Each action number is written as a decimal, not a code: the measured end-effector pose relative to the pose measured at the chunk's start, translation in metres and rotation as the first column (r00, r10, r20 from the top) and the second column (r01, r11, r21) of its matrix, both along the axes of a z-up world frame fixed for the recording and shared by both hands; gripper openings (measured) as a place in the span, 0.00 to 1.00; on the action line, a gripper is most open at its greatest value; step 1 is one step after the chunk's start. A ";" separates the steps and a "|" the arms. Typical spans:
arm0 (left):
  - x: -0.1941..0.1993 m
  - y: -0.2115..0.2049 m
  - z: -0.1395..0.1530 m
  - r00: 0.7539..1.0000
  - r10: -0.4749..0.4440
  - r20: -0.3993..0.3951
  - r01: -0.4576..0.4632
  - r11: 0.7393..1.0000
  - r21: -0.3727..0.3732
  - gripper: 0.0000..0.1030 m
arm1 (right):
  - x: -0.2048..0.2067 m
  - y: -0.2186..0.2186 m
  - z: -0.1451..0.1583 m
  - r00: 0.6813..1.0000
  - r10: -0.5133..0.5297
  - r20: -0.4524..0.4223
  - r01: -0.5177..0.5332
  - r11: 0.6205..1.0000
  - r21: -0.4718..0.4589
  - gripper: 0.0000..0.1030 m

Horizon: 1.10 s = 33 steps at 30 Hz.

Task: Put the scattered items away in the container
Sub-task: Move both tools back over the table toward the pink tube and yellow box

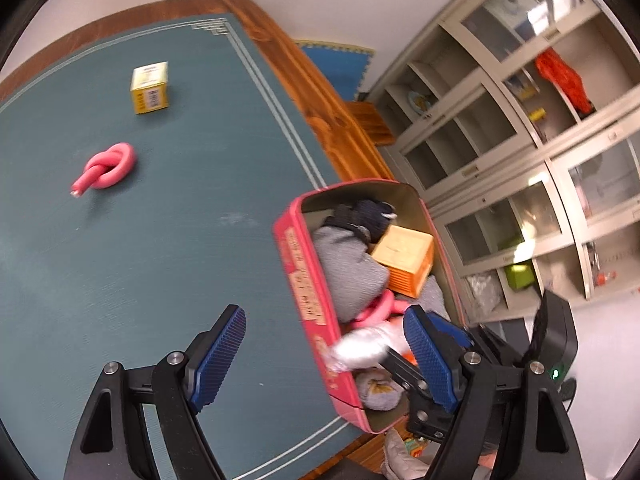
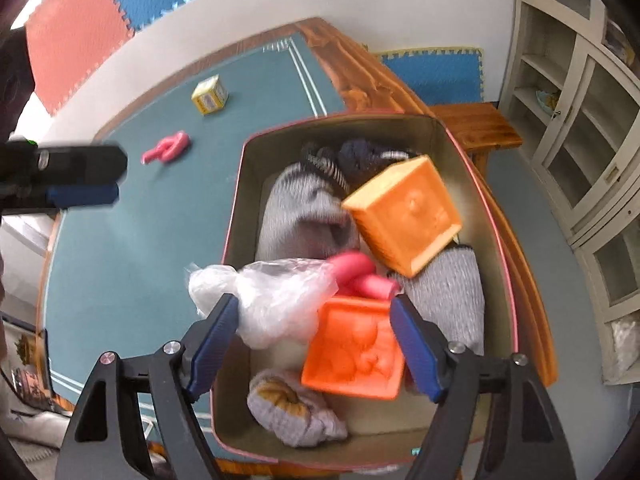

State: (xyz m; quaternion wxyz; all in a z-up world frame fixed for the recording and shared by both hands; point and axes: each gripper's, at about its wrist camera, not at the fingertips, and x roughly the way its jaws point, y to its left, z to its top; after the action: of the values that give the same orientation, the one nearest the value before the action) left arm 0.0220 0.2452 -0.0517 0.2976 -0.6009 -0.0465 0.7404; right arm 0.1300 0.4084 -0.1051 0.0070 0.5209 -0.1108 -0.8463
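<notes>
two grippers were in view, both w/ jaws spread wide. the left gripper [image 1: 324, 354] hung over the green table mat [image 1: 120, 272] right at the near wall of the pink tin [image 1: 304, 292]; one blue pad was over the mat, the other over the tin's contents, and nothing was held btwn them. the right gripper [image 2: 316, 344] sat above the tin's interior, released, w/ a crumpled clear plastic bag [image 2: 276, 300] and an orange embossed block [image 2: 356, 352] lying btwn its pads; whether either pad touched them couldn't be told, motion blur.

inside the tin: a second, paler orange cube [image 2: 404, 216] tilted on grey socks [image 2: 304, 216], a pink knotted foam tube [image 2: 360, 276] partly buried under bag and block, dark striped socks [image 2: 360, 160] at the far end, another rolled grey sock [image 2: 292, 412] at the near end.

still out on the mat: a 2nd pink knotted tube [image 1: 106, 170] and a small yellow box [image 1: 150, 88], well apart from the tin. the box print was too small to read. tin's near corner was cut off by the right gripper's frame; label text on its side was blurred.
</notes>
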 end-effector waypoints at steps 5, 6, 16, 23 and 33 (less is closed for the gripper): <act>-0.008 -0.017 -0.003 0.999 0.032 0.008 -0.032 0.999 0.005 0.80 | 0.012 -0.012 -0.003 0.999 0.024 0.048 -0.030 0.992 0.120 0.77; -0.010 -0.019 -0.003 0.999 0.035 0.009 -0.035 0.999 0.006 0.80 | 0.014 -0.010 0.000 0.999 0.018 0.048 -0.024 0.993 0.119 0.77; -0.027 -0.036 -0.005 0.998 0.064 -0.001 -0.064 0.998 0.000 0.80 | 0.014 0.006 0.044 0.995 -0.075 -0.062 0.081 0.992 0.092 0.78; -0.046 -0.069 -0.007 0.986 0.143 -0.081 -0.147 0.988 -0.055 0.80 | -0.019 -0.013 0.062 0.989 -0.071 -0.132 0.074 0.997 0.024 0.78; -0.093 -0.107 -0.030 0.965 0.192 -0.181 -0.218 0.966 -0.140 0.80 | -0.067 -0.051 0.066 0.990 -0.033 -0.140 0.031 0.999 -0.017 0.78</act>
State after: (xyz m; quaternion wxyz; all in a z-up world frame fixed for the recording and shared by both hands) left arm -0.0714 0.1383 -0.0821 0.1732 -0.5511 -0.0247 0.8159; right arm 0.0632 0.3576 -0.0386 0.0047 0.4584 -0.1246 -0.8799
